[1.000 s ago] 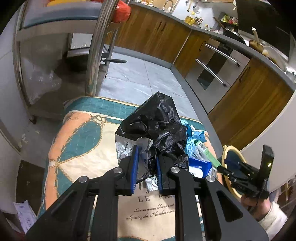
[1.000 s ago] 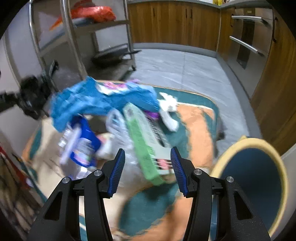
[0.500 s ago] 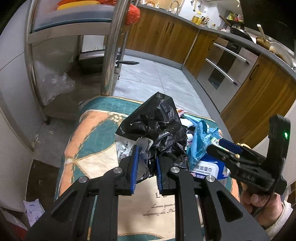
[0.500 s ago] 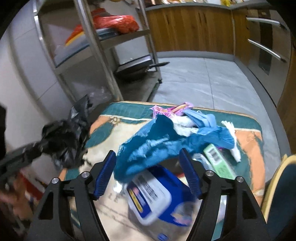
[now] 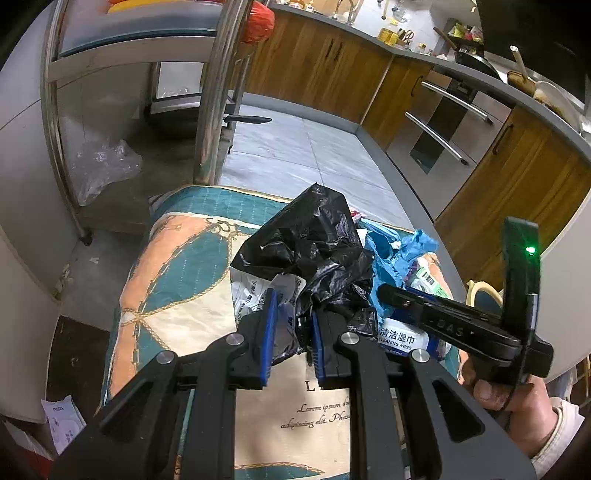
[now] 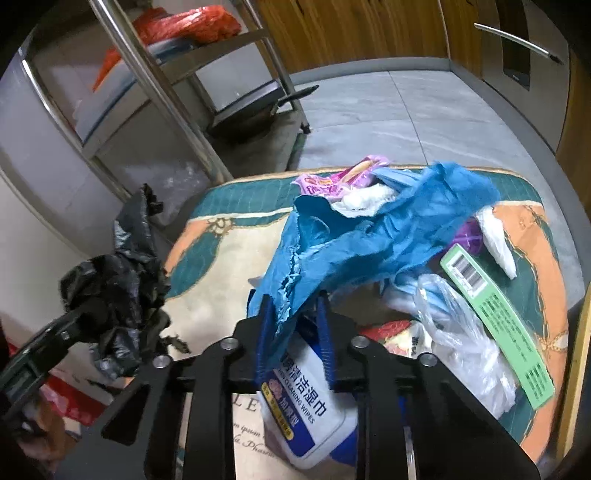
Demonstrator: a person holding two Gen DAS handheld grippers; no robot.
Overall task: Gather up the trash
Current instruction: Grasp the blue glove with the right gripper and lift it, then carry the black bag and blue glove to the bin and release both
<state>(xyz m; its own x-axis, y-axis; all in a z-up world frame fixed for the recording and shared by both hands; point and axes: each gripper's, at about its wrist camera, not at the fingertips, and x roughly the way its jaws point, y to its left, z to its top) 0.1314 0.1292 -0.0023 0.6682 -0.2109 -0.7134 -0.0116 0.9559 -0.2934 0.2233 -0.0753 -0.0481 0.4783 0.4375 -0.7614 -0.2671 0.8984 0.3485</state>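
Observation:
My left gripper (image 5: 291,328) is shut on a crumpled black trash bag (image 5: 314,251), held above the patterned cloth (image 5: 184,280). The bag also shows at the left of the right wrist view (image 6: 114,288). My right gripper (image 6: 295,332) is closed on the edge of a blue plastic bag (image 6: 369,236) in the trash pile. Under it lies a blue and white cleaning wipes pack (image 6: 306,410), also seen in the left wrist view (image 5: 402,339). A green box (image 6: 495,317), a clear plastic bag (image 6: 458,343), a pink wrapper (image 6: 332,181) and white tissue (image 6: 495,240) lie around it.
A steel shelf rack (image 5: 218,85) stands beyond the cloth on the left, with a red bag (image 6: 184,29) on it. Wooden kitchen cabinets (image 5: 332,70) and grey floor tiles (image 5: 306,155) lie behind. A yellow-rimmed blue bin (image 5: 484,291) sits at the right.
My right gripper has swung left over the pile and closed from wide open onto the blue plastic bag. My left gripper still holds the black bag, barely moved.

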